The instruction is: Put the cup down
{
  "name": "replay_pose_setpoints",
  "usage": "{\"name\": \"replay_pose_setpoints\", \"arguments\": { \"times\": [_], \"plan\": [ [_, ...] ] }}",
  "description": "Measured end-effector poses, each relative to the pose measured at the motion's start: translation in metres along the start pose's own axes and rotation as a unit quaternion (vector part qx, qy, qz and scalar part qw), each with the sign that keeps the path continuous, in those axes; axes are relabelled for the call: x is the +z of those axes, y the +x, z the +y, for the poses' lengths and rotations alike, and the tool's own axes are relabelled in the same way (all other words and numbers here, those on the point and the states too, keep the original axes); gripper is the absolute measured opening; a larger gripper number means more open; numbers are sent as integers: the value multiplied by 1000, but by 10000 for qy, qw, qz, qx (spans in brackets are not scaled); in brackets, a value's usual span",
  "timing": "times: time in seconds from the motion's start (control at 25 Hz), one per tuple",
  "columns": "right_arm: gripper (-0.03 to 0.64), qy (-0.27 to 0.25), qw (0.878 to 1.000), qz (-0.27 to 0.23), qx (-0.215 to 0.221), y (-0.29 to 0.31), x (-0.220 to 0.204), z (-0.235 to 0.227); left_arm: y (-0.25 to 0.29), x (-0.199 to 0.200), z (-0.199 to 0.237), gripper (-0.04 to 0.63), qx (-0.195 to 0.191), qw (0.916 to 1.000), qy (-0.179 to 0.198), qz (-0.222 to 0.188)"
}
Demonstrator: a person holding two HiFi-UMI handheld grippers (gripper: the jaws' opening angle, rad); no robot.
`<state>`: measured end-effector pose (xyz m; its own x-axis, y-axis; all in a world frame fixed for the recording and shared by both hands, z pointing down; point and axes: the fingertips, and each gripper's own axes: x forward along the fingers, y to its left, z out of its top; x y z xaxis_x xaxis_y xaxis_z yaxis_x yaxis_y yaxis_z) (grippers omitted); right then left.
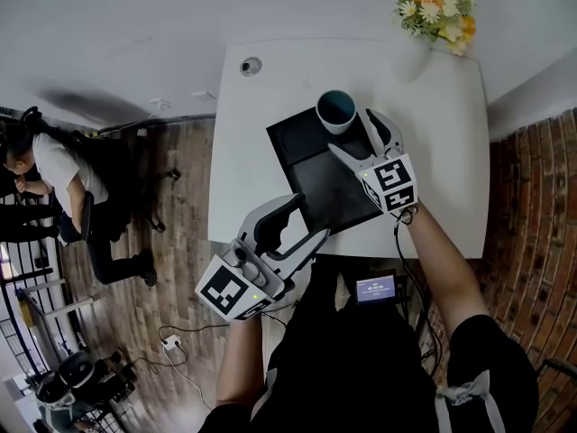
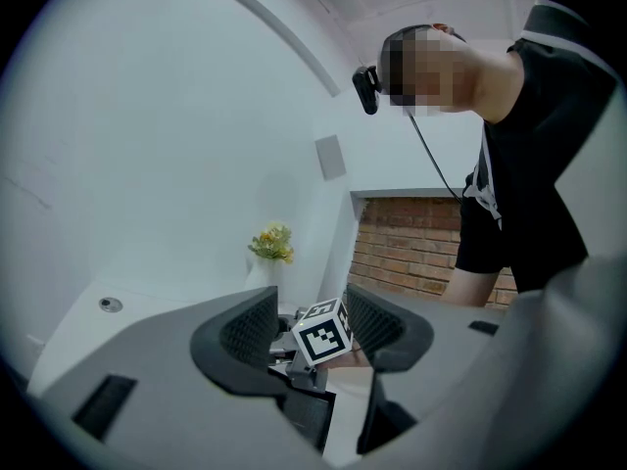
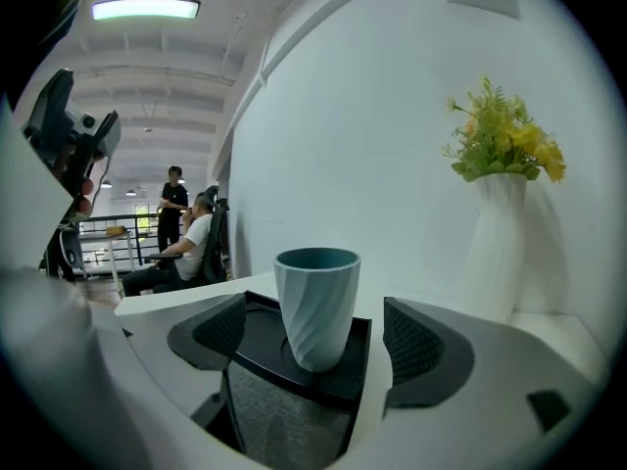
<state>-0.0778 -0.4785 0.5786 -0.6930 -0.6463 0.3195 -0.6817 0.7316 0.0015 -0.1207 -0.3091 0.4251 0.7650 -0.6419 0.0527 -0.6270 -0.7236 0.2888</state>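
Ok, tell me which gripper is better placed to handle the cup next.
Right. The right gripper sits beside the cup on the black tray, jaws open and facing it. The left gripper hangs off the table's near edge, farther away.

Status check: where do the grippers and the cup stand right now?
Right gripper open, jaws not touching the ribbed blue-grey cup. Cup upright on black tray. Left gripper open, empty. Nothing in the way.

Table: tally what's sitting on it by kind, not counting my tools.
cup: 1
tray: 1
vase of flowers: 1
grommet: 1
total: 4
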Motion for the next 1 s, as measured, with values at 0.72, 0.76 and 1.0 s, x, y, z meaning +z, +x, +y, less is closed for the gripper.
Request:
{"name": "replay_pose_setpoints", "arguments": {
  "times": [0.72,0.76,1.0],
  "plan": [
    [92,1918,9802,-12,495,-116,27,27,-6,4,-24,227,-155,9996,211,-83],
    [80,1990,9788,-49,474,-124,29,28,-6,5,-26,227,-168,9996,224,-94],
    [38,2206,9738,-168,517,-168,45,35,-9,2,-34,227,-222,9992,321,-58]
  ]
}}
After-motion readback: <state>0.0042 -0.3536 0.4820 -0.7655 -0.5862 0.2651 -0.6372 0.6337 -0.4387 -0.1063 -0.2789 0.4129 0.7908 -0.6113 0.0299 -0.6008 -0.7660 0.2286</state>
